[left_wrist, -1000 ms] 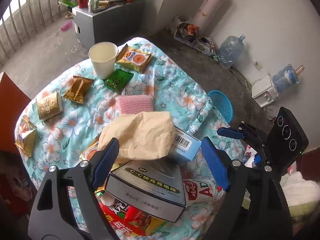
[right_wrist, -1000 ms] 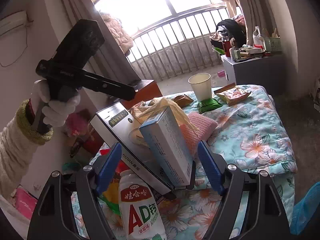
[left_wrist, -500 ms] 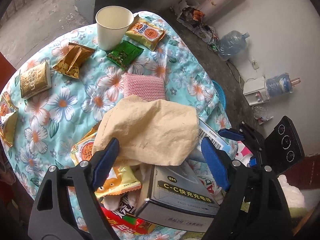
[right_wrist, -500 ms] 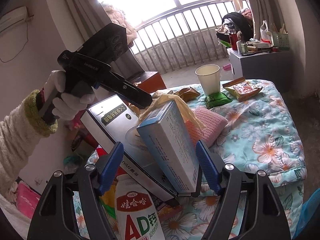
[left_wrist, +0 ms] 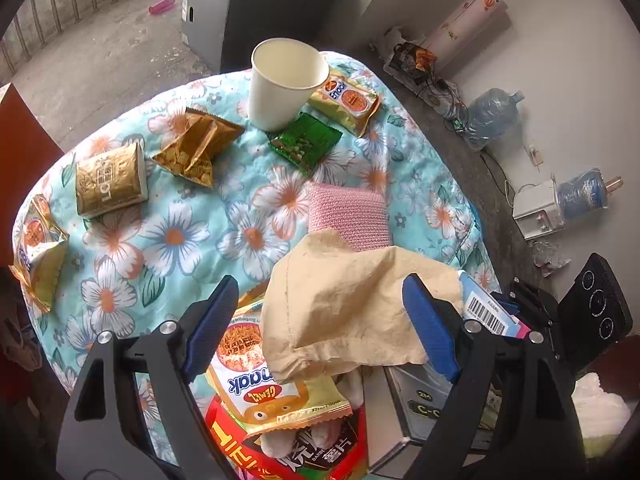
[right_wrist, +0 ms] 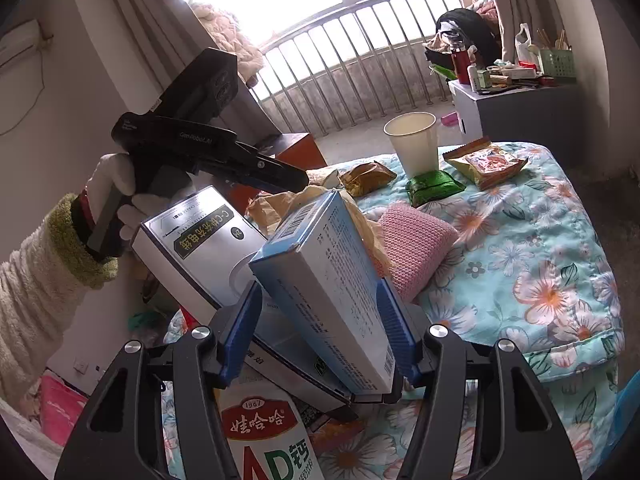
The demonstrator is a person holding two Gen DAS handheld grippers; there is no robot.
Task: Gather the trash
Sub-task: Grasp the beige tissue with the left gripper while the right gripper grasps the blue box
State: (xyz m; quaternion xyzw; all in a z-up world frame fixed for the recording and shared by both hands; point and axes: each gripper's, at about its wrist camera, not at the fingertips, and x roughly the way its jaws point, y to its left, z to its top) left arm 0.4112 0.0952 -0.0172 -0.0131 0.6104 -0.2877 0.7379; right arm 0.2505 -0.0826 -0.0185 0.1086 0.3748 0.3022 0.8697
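Our right tool (right_wrist: 320, 332) has just closed on the blue box (right_wrist: 324, 288) atop the desk's trash pile; our left tool (left_wrist: 316, 328), fingers apart, now hovers over the crumpled tan paper (left_wrist: 352, 308).

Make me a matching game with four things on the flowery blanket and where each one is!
Things:
1. paper cup
2. pink knitted pad
3. blue box
4. beige paper bag

Places:
A. between the right gripper's blue pads
B. in the open gap of the left gripper
C. standing upright at the far end, next to a green packet
D. lying flat mid-blanket, partly under the bag's edge

Pairs: 1-C, 2-D, 3-A, 4-B
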